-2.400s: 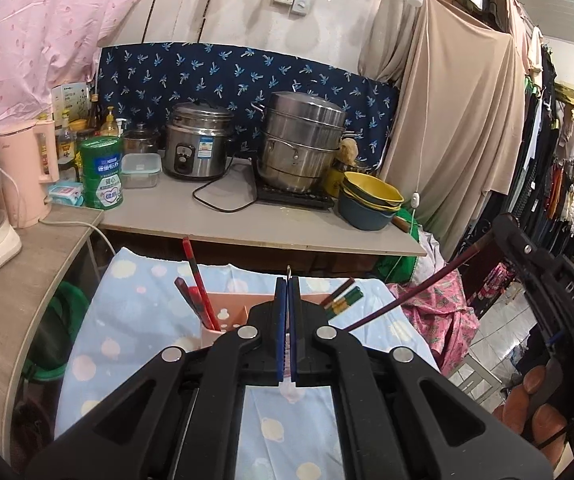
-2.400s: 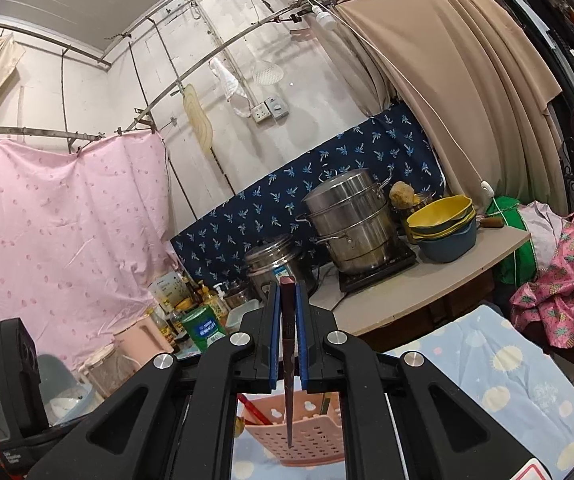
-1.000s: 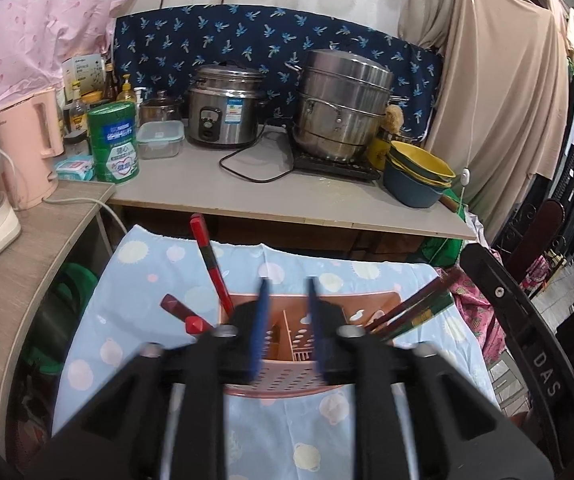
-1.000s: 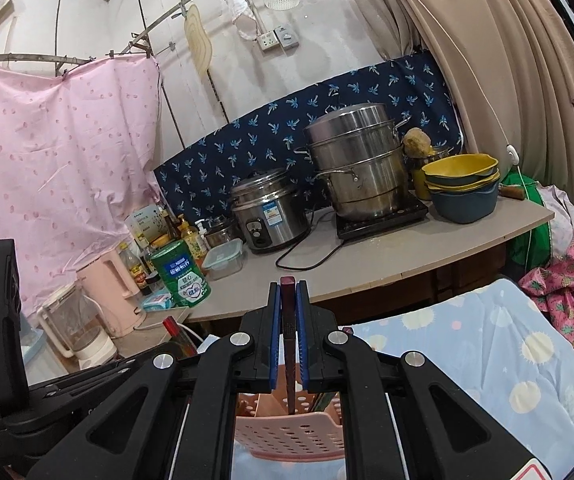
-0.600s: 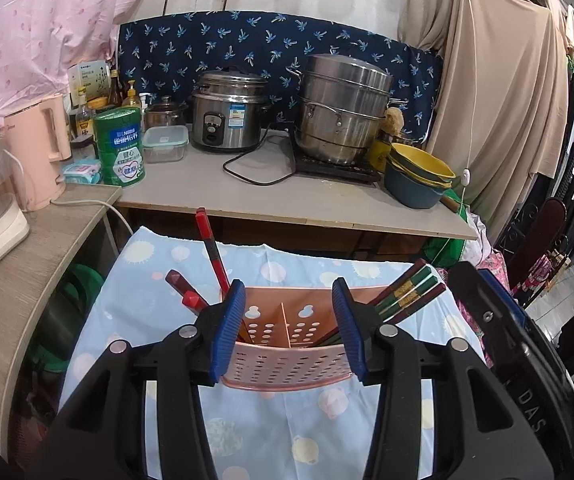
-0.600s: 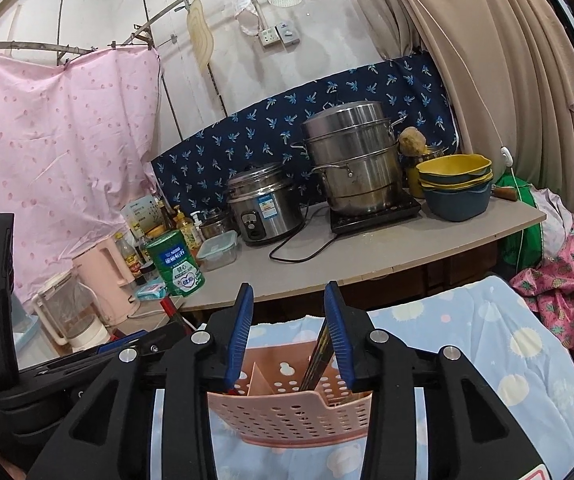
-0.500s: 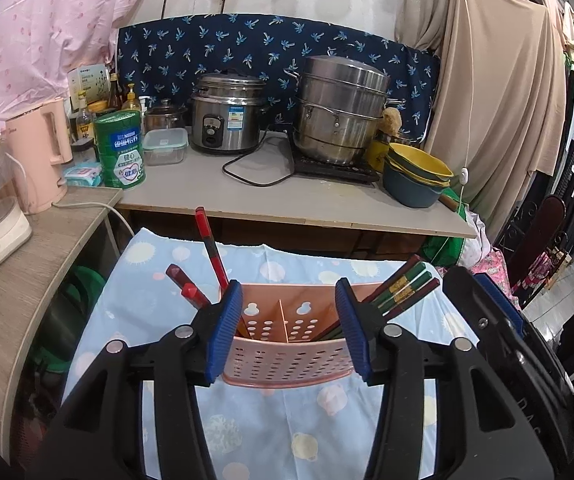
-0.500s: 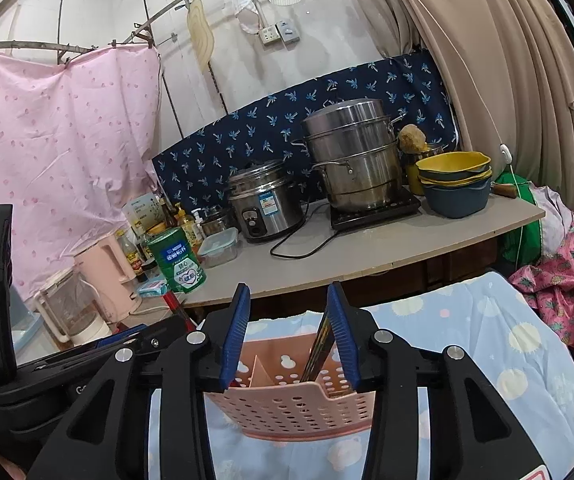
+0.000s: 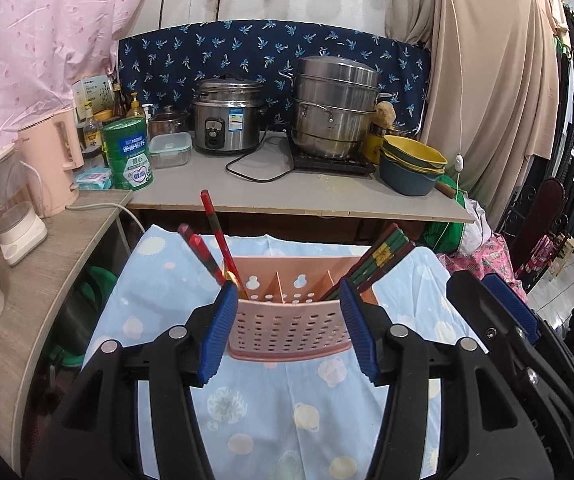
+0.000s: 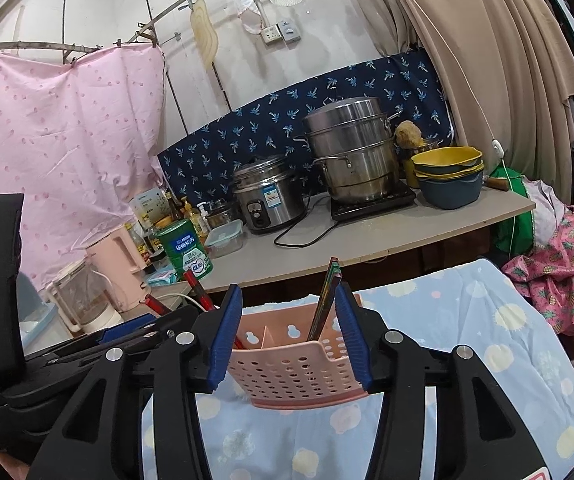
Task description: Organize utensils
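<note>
Both grippers wide apart and empty, utensils in caddy: drop-off step looks done.

The blue spotted cloth [image 9: 271,408] covers the table; the pink perforated caddy [image 9: 289,332] stands on it, framed between the jaws of the left gripper [image 9: 289,330] and, in the other view, the right gripper [image 10: 289,342], neither touching it as far as can be told. Dark chopsticks [image 9: 375,262] lean out of its right compartment, red-handled utensils [image 9: 215,236] out of the left, middle compartment looks empty. No loose utensils visible on the cloth. Likely next: back both grippers off and find any remaining pieces out of view.
</note>
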The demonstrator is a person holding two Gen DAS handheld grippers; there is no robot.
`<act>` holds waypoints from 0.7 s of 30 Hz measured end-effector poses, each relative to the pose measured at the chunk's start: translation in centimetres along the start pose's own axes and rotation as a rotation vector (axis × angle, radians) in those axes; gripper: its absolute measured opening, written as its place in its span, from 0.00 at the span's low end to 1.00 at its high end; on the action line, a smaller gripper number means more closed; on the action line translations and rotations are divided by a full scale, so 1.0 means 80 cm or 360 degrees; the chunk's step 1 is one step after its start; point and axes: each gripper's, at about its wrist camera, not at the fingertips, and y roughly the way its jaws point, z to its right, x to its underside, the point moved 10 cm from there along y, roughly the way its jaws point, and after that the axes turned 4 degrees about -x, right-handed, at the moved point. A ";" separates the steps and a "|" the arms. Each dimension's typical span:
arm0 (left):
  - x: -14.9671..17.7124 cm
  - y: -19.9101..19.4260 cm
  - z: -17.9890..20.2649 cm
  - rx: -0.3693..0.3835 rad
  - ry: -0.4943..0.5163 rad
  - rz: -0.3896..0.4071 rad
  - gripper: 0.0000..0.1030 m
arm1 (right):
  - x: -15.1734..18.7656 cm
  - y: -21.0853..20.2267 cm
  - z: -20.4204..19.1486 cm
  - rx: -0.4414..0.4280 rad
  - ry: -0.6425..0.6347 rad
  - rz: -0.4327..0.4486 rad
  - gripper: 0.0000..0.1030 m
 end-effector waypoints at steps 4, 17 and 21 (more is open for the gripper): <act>0.017 -0.013 0.001 -0.0006 0.0005 -0.0022 0.50 | 0.011 -0.017 -0.002 0.0017 -0.0009 -0.0029 0.47; 0.097 -0.052 0.000 -0.0105 0.0054 -0.0101 0.82 | 0.084 -0.085 0.018 0.0089 0.0089 -0.0188 0.59; 0.120 -0.063 -0.001 -0.0116 0.0060 -0.0127 0.83 | 0.106 -0.106 0.024 0.0121 0.0095 -0.0234 0.61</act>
